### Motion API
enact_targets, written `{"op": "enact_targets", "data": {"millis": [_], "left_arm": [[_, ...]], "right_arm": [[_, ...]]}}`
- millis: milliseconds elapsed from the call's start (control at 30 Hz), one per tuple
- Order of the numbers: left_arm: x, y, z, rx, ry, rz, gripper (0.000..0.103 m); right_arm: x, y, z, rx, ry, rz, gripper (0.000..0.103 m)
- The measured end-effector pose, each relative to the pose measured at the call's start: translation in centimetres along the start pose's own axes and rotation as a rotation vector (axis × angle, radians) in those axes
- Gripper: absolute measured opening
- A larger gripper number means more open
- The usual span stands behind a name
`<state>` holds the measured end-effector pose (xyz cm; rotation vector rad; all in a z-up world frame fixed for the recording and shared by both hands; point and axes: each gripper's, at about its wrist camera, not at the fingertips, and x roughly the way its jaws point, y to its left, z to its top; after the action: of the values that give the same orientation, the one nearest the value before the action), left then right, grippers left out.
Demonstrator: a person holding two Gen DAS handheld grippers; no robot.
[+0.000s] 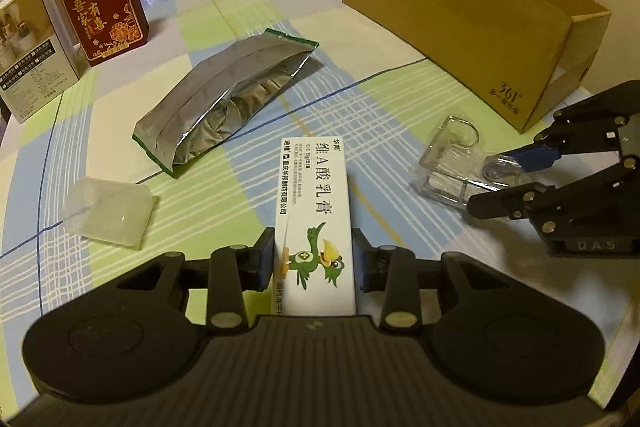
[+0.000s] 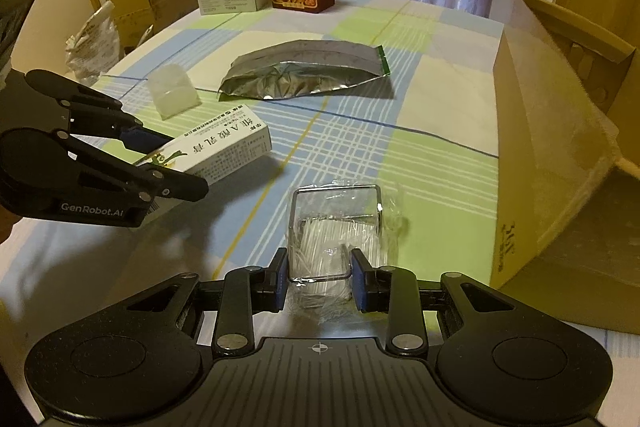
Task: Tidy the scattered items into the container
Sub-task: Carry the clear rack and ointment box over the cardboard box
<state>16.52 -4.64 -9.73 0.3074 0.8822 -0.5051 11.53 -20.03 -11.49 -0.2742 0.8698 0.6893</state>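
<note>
Two grippers at work on the checked tablecloth: left gripper clamps the white ointment box; right gripper clamps the clear plastic case. Cardboard box stands near, beyond the case.

Your left gripper clamps the white ointment box | foil pouch ahead-left | cardboard box ahead-right | right gripper at clear case

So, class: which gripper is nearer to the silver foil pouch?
Left. The left gripper, holding the white ointment box, sits just short of the foil pouch; the right gripper is farther, beside the cardboard box.
</note>
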Motion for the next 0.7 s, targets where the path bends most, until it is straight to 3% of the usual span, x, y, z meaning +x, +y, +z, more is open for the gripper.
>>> {"op": "enact_targets", "data": {"millis": [433,700], "left_arm": [[-4.5,-2.0,0.3,-0.034,-0.048,0.012,0.033],[-7.6,-4.0,1.6,-0.022,-0.092,0.028,0.033]], "right_arm": [[-5.6,0.4,-0.2,-0.001,-0.066,-0.020,0.034],[-10.3,-0.3,0.5,-0.022,-0.154,-0.048,0.034]]}}
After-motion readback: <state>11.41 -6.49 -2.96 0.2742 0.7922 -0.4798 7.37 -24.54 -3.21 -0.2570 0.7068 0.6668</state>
